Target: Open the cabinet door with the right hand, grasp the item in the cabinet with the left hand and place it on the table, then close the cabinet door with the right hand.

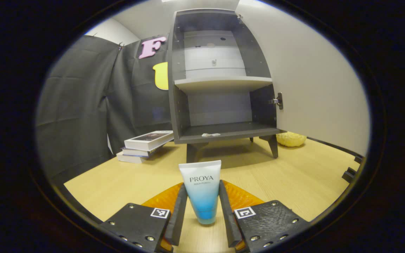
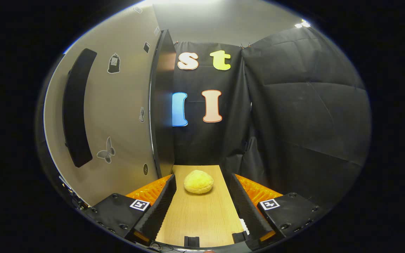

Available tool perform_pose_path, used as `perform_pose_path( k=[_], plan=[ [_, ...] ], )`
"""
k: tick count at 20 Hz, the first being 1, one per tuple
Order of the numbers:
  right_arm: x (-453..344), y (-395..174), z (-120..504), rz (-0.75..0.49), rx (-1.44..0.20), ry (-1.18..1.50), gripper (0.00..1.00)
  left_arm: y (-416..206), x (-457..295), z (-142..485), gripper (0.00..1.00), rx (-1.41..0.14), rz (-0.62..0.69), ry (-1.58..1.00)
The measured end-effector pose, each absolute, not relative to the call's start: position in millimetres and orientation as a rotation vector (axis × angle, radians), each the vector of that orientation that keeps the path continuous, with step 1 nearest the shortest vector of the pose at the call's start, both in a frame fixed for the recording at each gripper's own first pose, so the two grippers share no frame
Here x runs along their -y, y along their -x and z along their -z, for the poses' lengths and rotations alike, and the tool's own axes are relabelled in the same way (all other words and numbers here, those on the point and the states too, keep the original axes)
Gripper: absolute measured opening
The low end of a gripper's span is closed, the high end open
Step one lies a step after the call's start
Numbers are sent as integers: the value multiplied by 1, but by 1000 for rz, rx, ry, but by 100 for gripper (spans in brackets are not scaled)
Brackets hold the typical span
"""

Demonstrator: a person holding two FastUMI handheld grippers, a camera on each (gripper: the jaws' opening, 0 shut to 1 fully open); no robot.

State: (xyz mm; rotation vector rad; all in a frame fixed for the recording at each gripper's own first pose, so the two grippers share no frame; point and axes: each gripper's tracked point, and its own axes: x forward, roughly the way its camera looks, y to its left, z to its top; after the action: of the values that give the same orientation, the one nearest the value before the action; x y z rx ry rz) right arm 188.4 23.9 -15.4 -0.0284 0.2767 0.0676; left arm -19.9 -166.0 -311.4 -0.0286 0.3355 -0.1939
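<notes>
Left gripper view shows the left gripper low over the table, with a tube standing between its two fingers. The tube stands upright on its cap, long axis vertical, flat crimped end on top. The fingers lie close along both sides of the tube; whether they press on it or have just let go I cannot tell, because the narrow lines beside it may be gaps or only shadow. The tube's bottom seems to rest on the wood, so I judge the placing step is at its end.

Behind the tube, farther along the same line, stands the cabinet on short legs. Both its shelves look bare, apart from a small pale scrap on the lower one. The door hangs wide open on the right of the cabinet.

Right gripper view shows the right gripper with its fingers spread apart and holding nothing; only bare table and a yellow bun-like thing lie ahead of it. The door's outer face, with its long dark handle, stands just to the left of this gripper, and the door's edge points almost straight away from it.

So the right hand is the nearer one to the door, and the closing push has to go leftward against that face.
</notes>
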Motion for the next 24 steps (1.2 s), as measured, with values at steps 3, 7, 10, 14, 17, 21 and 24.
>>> perform_pose_path(
  k=[3,7,10,14,17,21,24],
  plan=[
    [-23,-189,21,-62,-293,37,93,25,165,315,53,-331,191,33],
    [-26,-188,23,-63,-302,36,94,27,167,319,51,-338,194,30],
    [-27,-189,21,-64,-290,31,98,32,168,318,53,-348,196,29],
    [-27,-190,20,-67,-283,14,98,36,168,314,75,-353,195,18],
    [-26,-190,17,-69,-276,11,94,34,165,305,78,-355,182,0],
    [-26,-191,4,-98,-263,-11,98,34,152,247,79,-309,147,-17],
    [-24,-193,-12,-120,-238,-36,94,30,134,187,79,-239,107,-19]
  ],
)
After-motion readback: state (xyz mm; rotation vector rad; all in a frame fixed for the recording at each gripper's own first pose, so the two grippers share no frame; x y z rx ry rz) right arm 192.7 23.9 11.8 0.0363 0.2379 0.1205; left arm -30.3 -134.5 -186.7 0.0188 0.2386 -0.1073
